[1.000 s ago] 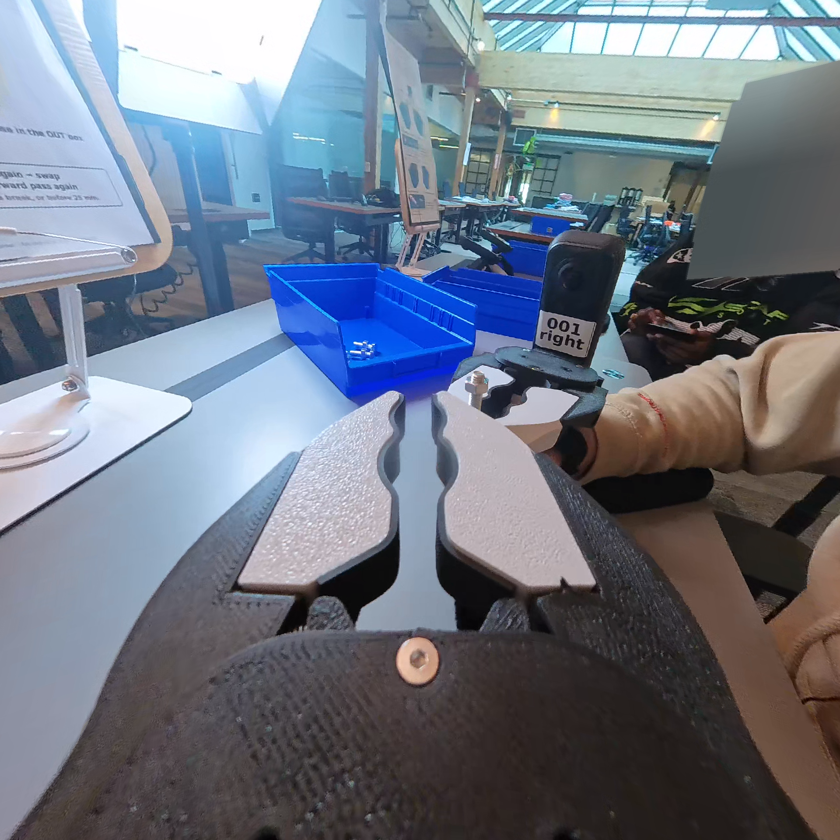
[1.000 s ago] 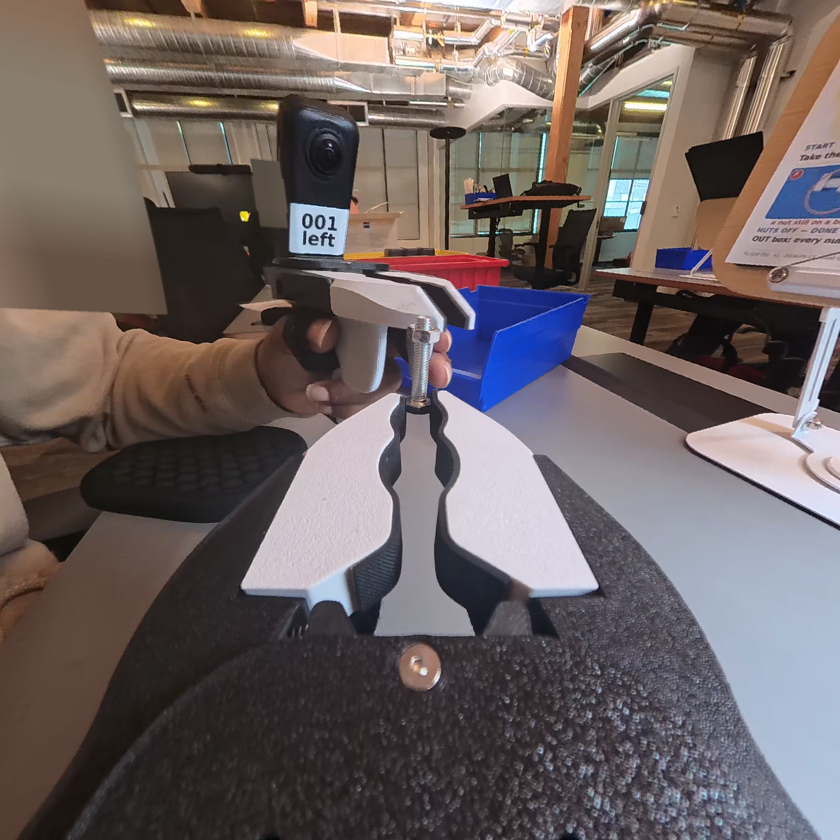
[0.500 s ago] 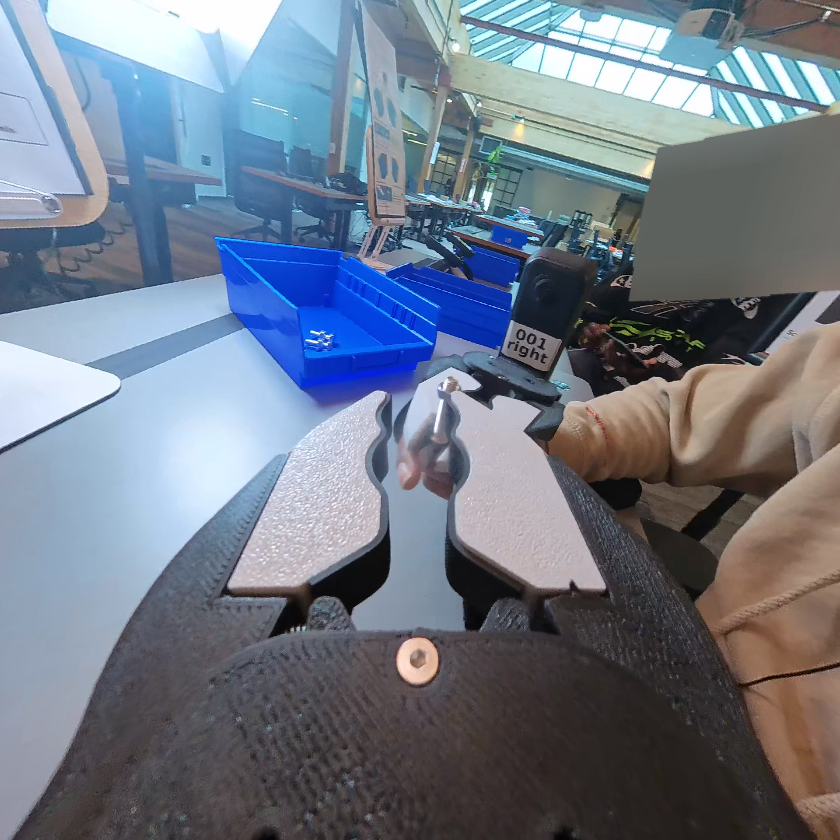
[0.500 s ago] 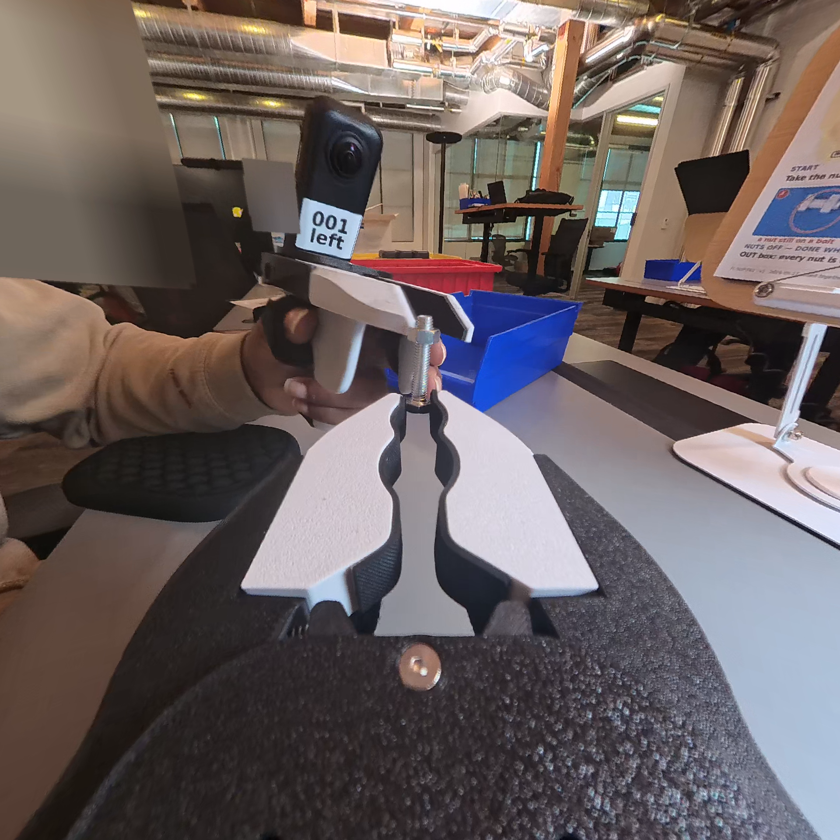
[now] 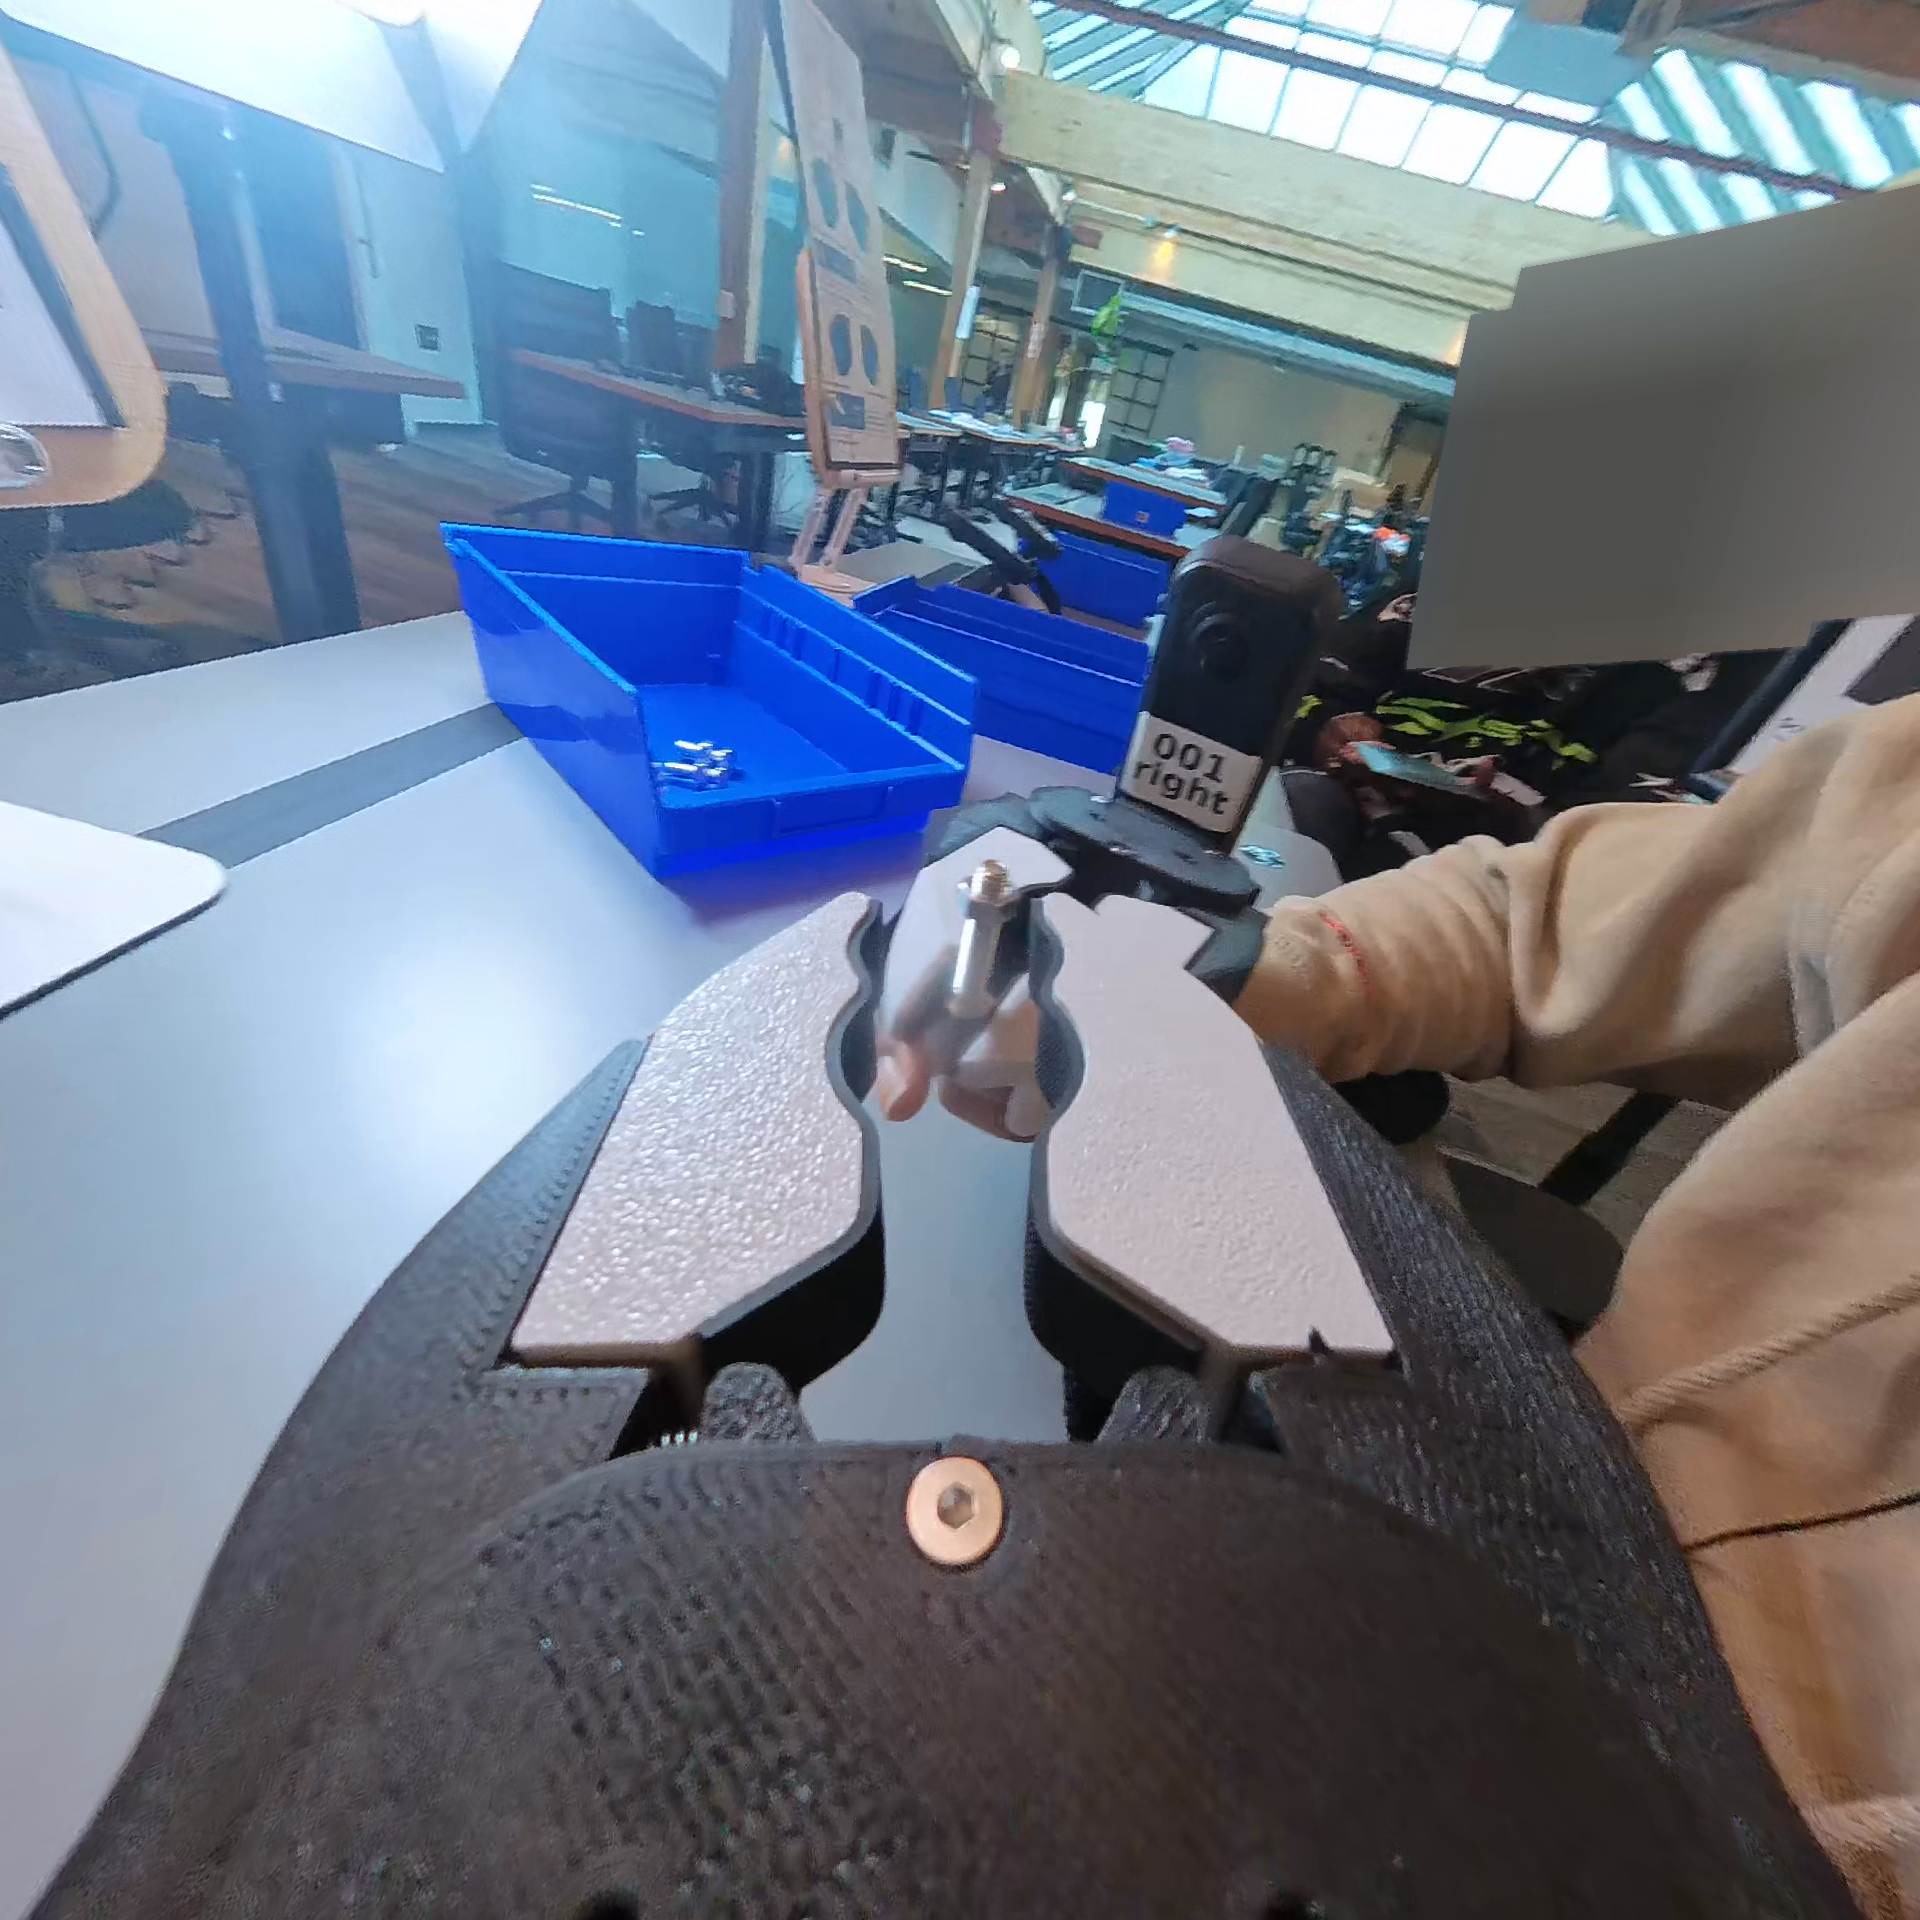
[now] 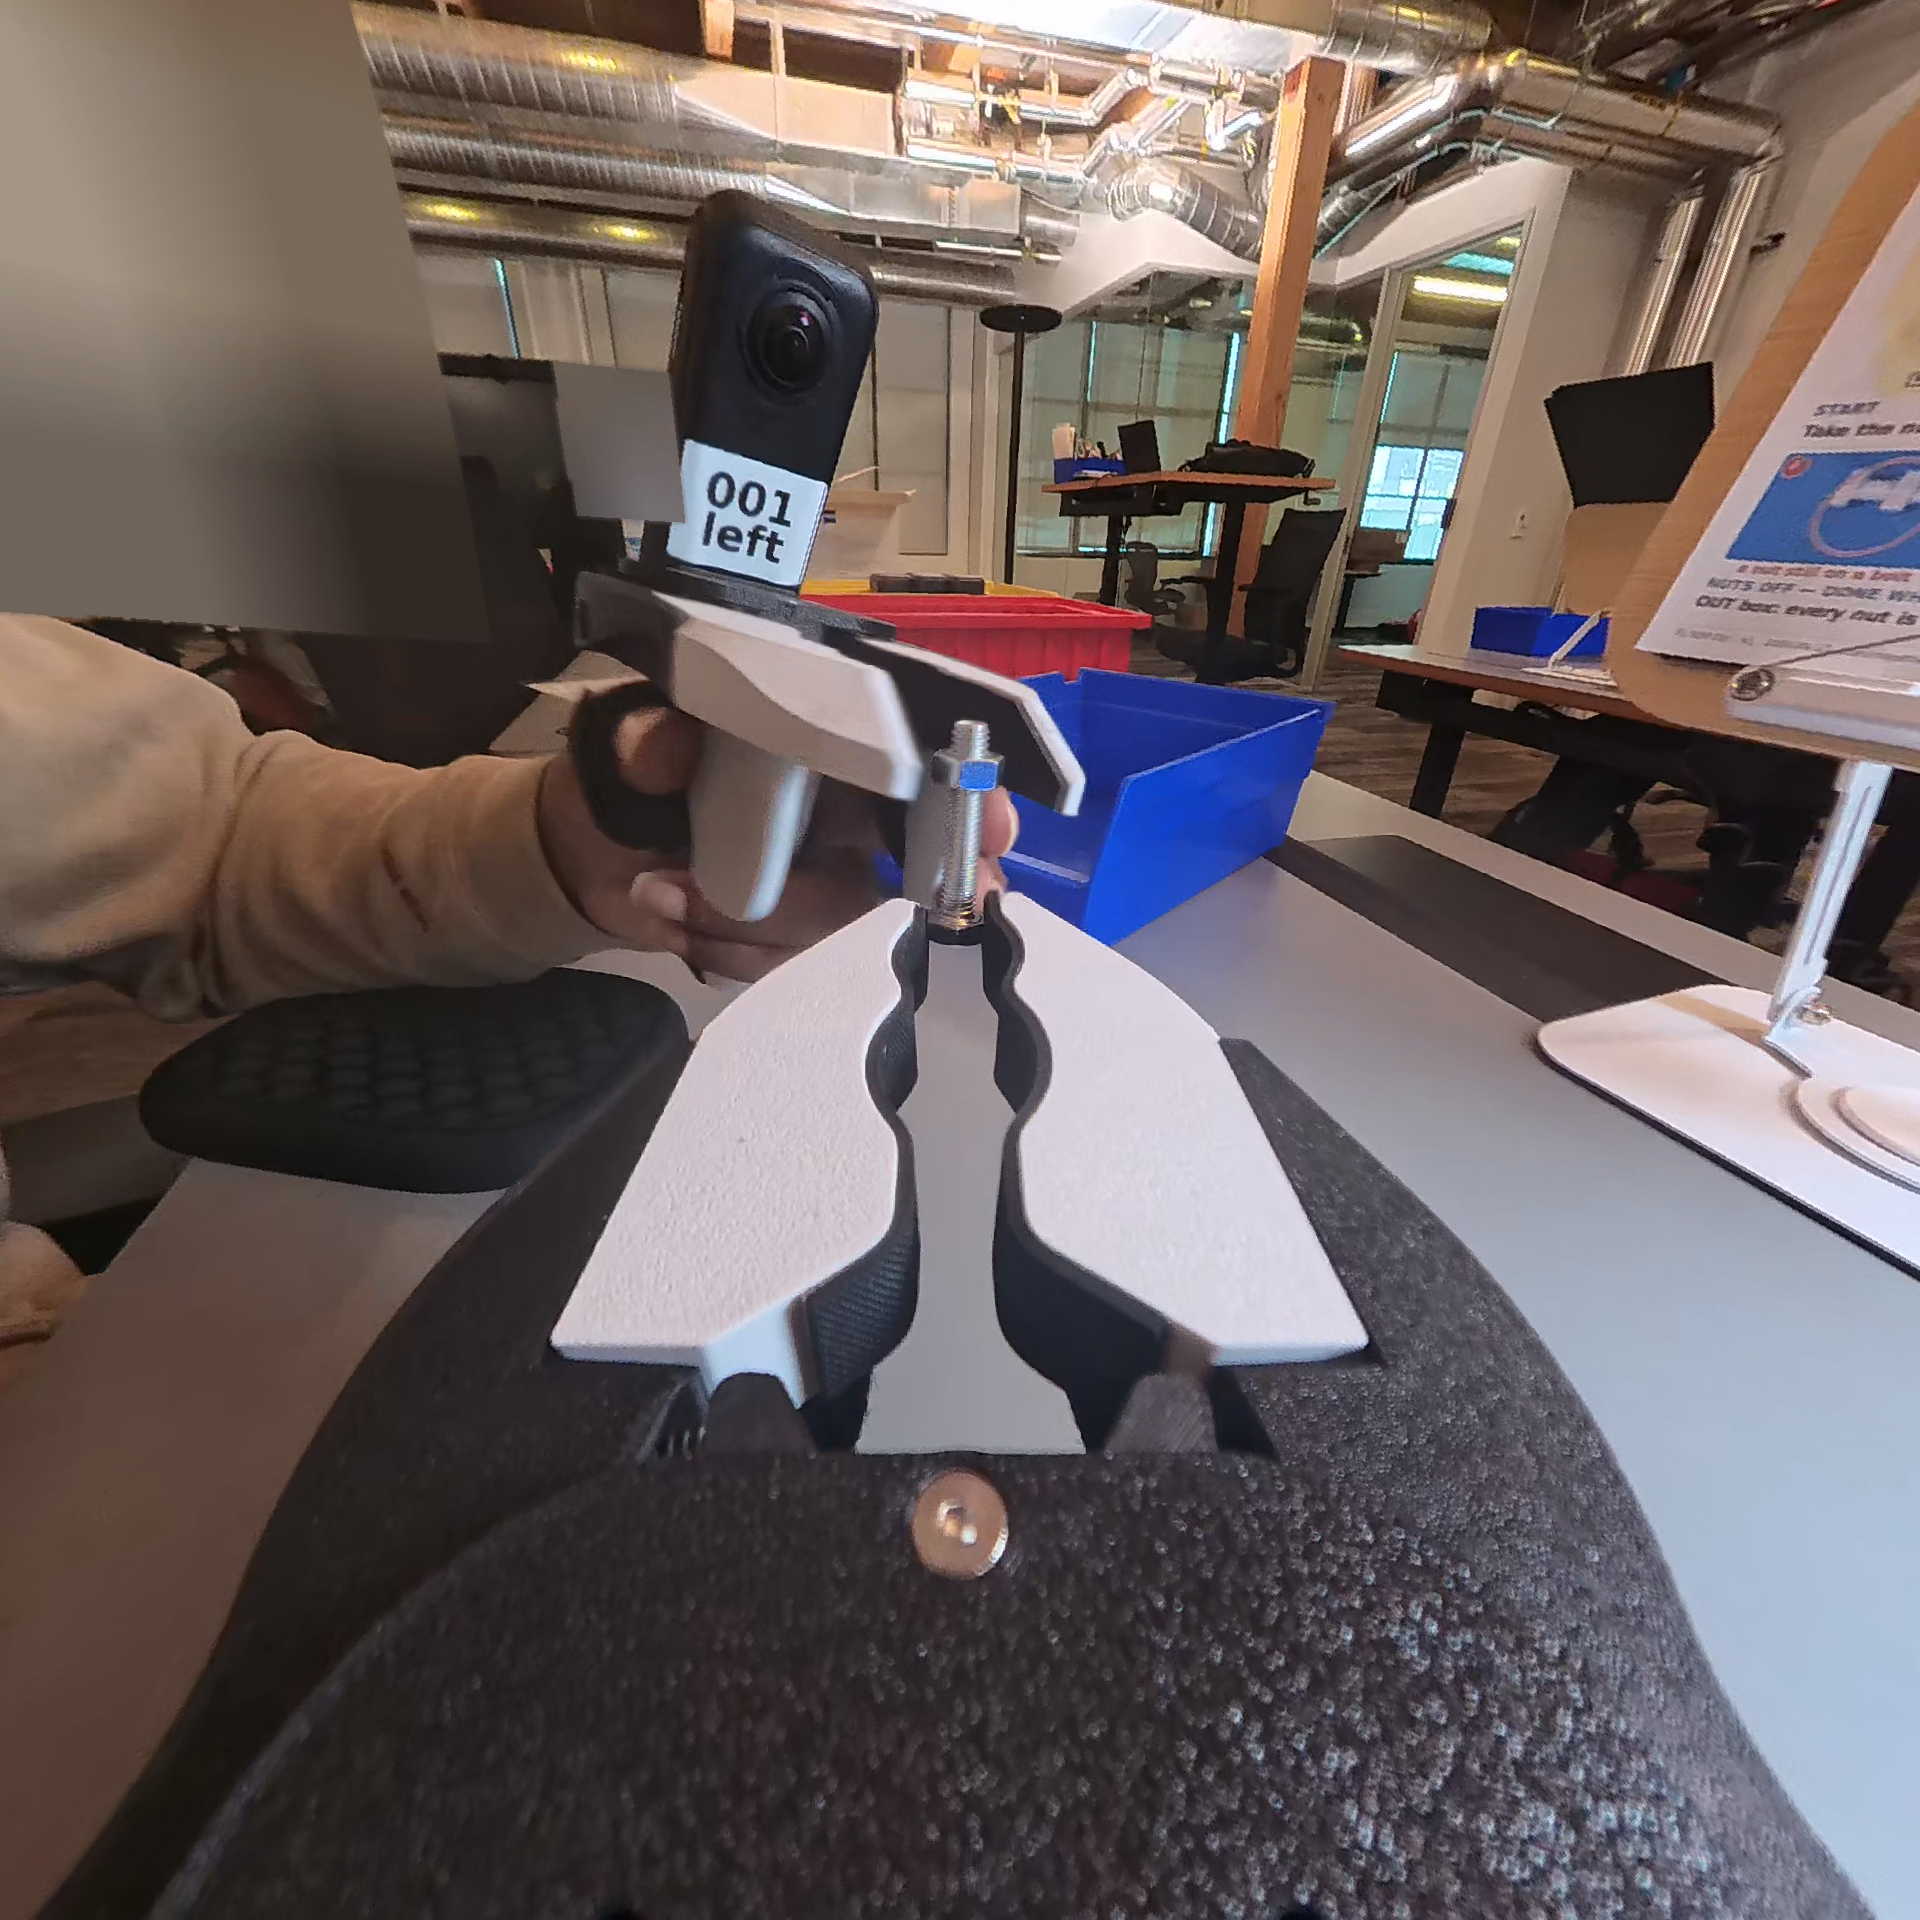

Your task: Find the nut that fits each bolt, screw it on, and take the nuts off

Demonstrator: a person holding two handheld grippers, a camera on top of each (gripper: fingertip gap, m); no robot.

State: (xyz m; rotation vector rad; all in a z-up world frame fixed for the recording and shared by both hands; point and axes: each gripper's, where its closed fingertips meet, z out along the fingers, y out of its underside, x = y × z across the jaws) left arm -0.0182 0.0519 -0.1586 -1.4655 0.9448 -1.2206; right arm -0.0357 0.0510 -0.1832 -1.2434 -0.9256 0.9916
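our right gripper is clamped on the head end of the bolt, holding it upright with the threaded shank pointing up and clear of the surface. that leaves the free end exposed so the other side can work the nut, which sits near the top of the thread with a little stud showing above it.

our left gripper has its jaws parted with nothing between them. in the left wrist view the bolt lines up just past its tips, tilted and a bit blurred. from the right view the left gripper sits close behind and above the nut; we can't tell if it touches.

best guess: we're lining up to pinch the nut and turn it, either direction. can't tell which from here.

blue bin sits further back on the surface with a few small silver parts in its near corner, likely finished hardware. a second blue bin is behind it. white stand base is off to the side, out of the way.

risk: nut is small, so a crooked pinch could let it slip.
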